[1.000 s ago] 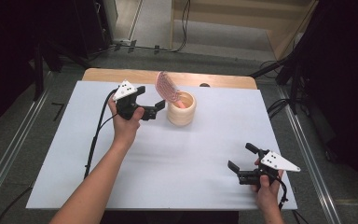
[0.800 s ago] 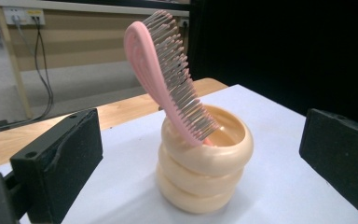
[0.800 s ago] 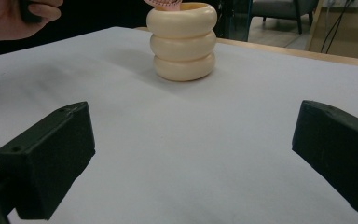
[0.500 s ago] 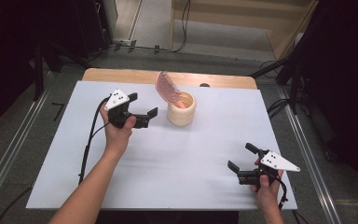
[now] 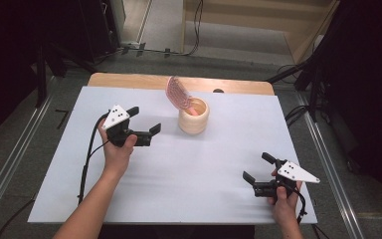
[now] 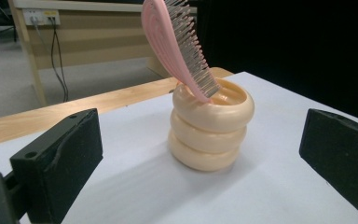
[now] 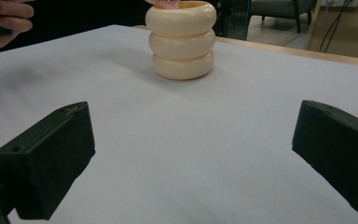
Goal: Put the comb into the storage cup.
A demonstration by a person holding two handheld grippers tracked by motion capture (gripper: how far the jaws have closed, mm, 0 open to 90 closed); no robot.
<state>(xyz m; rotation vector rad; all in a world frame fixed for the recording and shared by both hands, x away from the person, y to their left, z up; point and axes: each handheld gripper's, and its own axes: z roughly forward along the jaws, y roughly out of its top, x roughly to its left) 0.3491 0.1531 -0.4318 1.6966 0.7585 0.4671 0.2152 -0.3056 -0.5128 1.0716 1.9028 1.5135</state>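
Both jaws stand wide and empty; I back my left gripper [image 5: 142, 124] straight off, leaving the brush [image 6: 177, 46] ahead, propped in its cup [image 6: 212, 126].

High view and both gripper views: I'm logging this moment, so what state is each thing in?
Pink plastic hairbrush: standing tilted in the holder, bristle head up.
Cream ribbed ring-shaped holder: upright on the white table, untouched.
Left gripper: jaws open, empty.
Right gripper: jaws open, empty.
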